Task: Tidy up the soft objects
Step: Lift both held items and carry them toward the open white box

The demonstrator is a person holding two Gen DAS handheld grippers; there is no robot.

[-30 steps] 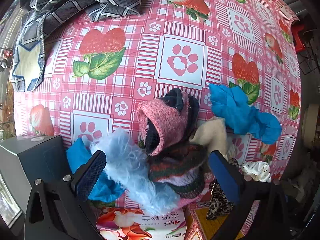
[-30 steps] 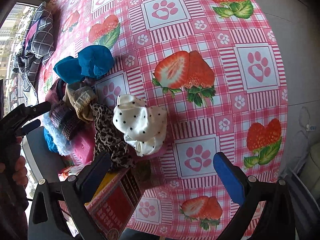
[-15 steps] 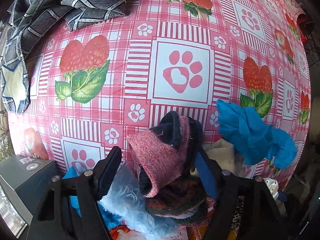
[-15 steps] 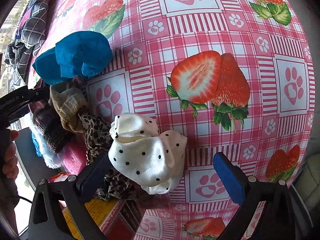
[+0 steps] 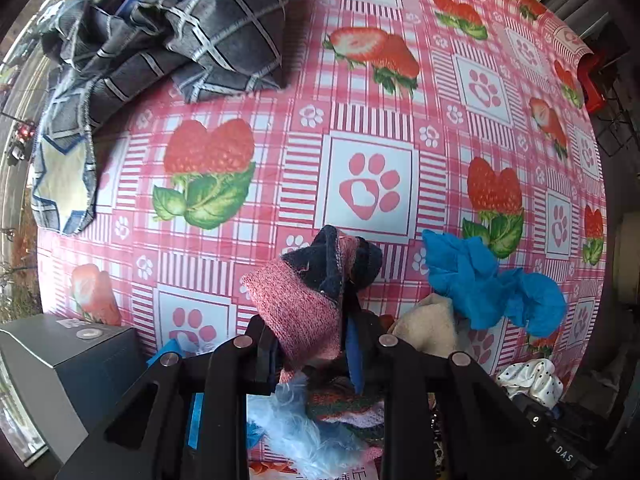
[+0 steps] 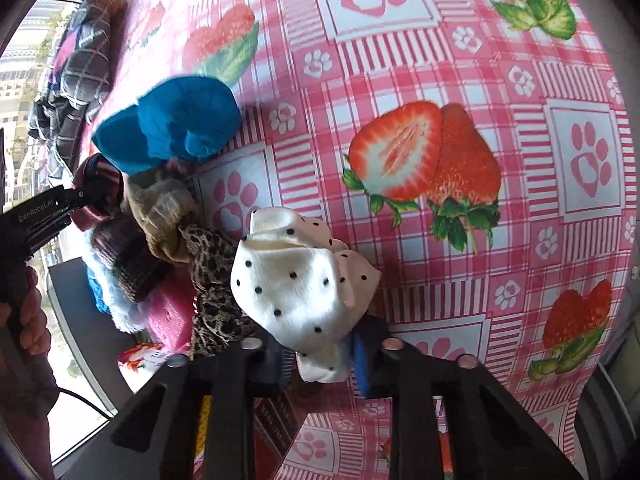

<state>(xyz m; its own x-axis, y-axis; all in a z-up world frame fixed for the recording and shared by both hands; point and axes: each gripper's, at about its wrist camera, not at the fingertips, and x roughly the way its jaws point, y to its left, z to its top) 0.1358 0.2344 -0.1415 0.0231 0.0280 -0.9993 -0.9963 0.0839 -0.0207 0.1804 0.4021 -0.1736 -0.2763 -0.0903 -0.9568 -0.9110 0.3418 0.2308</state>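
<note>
Strawberries and paw prints on a pink checked cloth covered the worktop [image 5: 372,120] under both my claws. A second earlier both claws had stood wide open above the heap of soft things at the near edge; half a second on they had begun to narrow, and now both had closed.

Nearest to me, my left claw [image 5: 312,344] had pinched shut on the pink knitted sock [image 5: 300,312], whose dark navy lining stood up between the pads. Below it lay the pale blue fluffy piece [image 5: 304,432] and a striped knit [image 5: 344,404], untouched. Just beyond, to the right, sat a beige sock [image 5: 430,324], then the crumpled blue cloth [image 5: 488,288]. Far off at the back-left corner lay the grey checked blanket [image 5: 200,40].

My right claw [image 6: 320,356] had likewise clamped onto the lower edge of the white polka-dot cloth [image 6: 300,280]. Touching it on the left was the leopard-print fabric [image 6: 212,272], with the beige sock [image 6: 164,208] behind that and the blue cloth [image 6: 172,124] farther still.

I judged that the grasping step was done for both pieces, and that each was ready to be lifted out of the heap. The leopard print might drag along with the white cloth.
</note>
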